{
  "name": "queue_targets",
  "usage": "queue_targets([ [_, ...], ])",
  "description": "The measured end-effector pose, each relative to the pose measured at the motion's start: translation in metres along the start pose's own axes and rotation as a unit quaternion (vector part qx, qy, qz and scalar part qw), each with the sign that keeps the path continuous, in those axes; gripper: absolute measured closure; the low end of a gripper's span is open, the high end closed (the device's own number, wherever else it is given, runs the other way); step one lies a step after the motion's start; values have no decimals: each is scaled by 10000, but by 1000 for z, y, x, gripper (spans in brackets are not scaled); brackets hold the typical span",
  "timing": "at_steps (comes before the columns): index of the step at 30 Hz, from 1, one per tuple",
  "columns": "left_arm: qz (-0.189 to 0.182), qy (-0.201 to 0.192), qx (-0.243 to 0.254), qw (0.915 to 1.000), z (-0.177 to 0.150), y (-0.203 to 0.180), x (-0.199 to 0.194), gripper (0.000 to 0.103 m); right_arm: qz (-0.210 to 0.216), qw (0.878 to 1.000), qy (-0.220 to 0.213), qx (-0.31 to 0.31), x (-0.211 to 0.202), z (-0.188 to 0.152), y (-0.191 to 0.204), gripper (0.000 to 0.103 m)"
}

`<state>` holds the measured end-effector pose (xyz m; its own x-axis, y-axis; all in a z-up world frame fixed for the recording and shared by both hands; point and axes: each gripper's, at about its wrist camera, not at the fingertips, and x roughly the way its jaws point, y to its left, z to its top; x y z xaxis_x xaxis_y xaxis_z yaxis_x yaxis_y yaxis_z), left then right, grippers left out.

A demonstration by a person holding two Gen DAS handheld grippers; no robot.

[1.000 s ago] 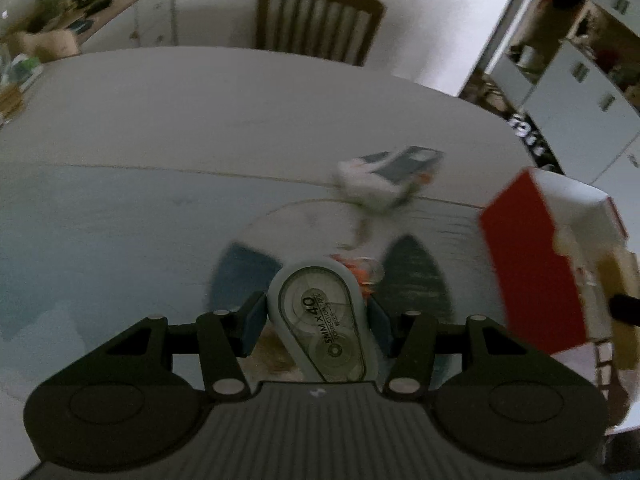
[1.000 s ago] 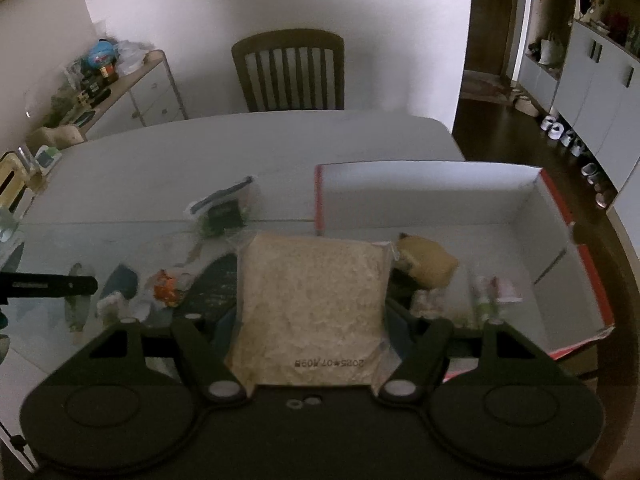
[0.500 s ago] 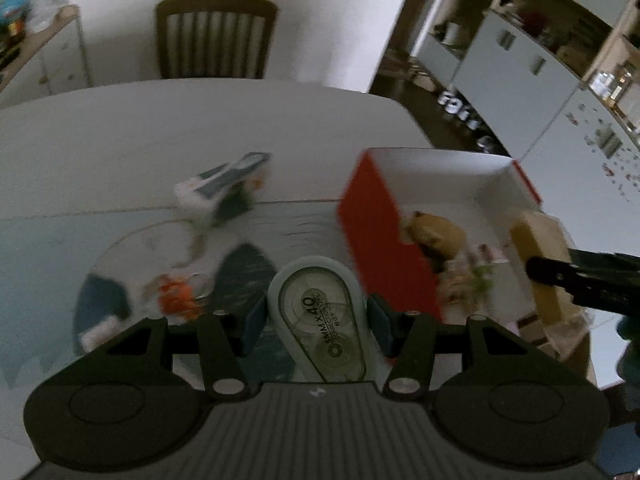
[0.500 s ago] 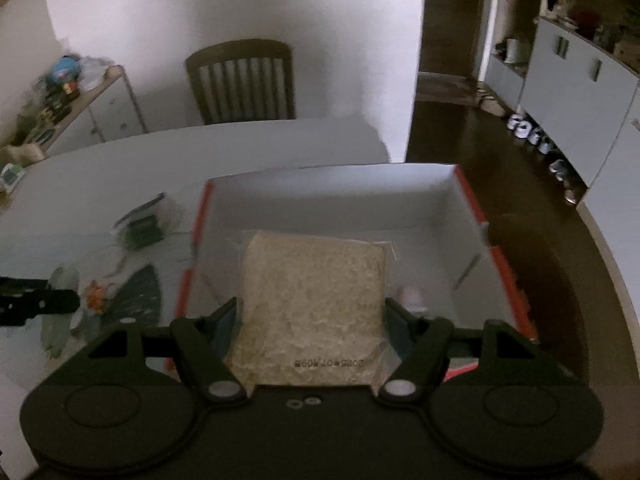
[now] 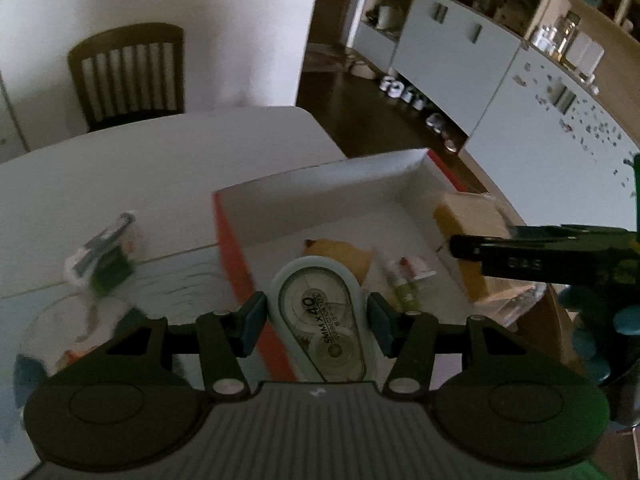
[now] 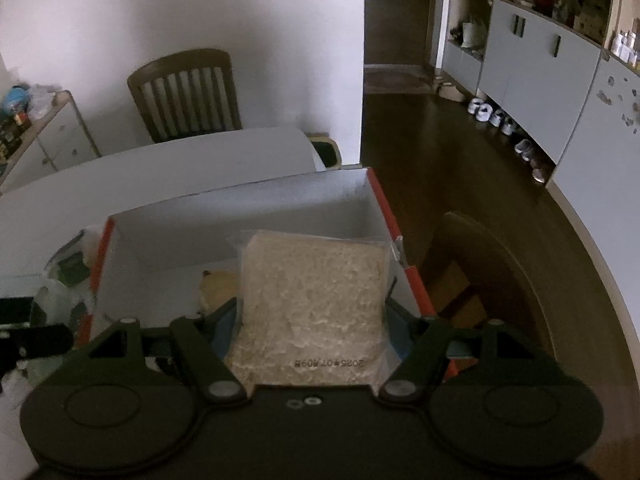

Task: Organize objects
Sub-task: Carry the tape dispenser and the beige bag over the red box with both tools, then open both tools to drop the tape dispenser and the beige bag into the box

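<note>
1. Far left on the bench [image 5: 160, 160], near its left edge: a small clear-wrapped packet [image 5: 102, 258] and some bits nearer the front edge, too blurred to name.
2. The left gripper [image 5: 316, 316] has its fingers [image 5: 253, 322] pinched fairly narrow on a correction tape dispenser [image 5: 322, 320], hanging right over the orange left wall of the open box [image 5: 320, 188]. Hard smooth plastic, light, probably a bit slippery, so gripping across the flat sides like this looks sensible.
3. Inside the box: a tan lumpy thing [image 5: 340, 250] and a little green-labelled item [image 5: 404, 284], can't really tell what either is.
4. The right gripper [image 6: 312, 324] holds a bagged block of pale crumbly stuff [image 6: 314, 300], fingers set wide around it, above the box's right side. Soft, crinkly wrap; squeezing harder could crush it. Its lower end is hidden behind the gripper body.
</note>
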<state>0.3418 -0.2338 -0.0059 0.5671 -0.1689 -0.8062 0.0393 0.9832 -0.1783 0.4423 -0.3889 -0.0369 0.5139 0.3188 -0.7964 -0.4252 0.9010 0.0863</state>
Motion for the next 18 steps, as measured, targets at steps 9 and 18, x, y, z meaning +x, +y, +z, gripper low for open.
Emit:
queue_targets([
  [9, 158, 208, 238, 9994, 13, -23, 51, 49, -105, 9997, 238, 8, 38, 6, -3, 30],
  [18, 337, 564, 473, 9967, 1, -31, 92, 49, -8, 9977, 623, -256, 73, -2, 19, 30],
])
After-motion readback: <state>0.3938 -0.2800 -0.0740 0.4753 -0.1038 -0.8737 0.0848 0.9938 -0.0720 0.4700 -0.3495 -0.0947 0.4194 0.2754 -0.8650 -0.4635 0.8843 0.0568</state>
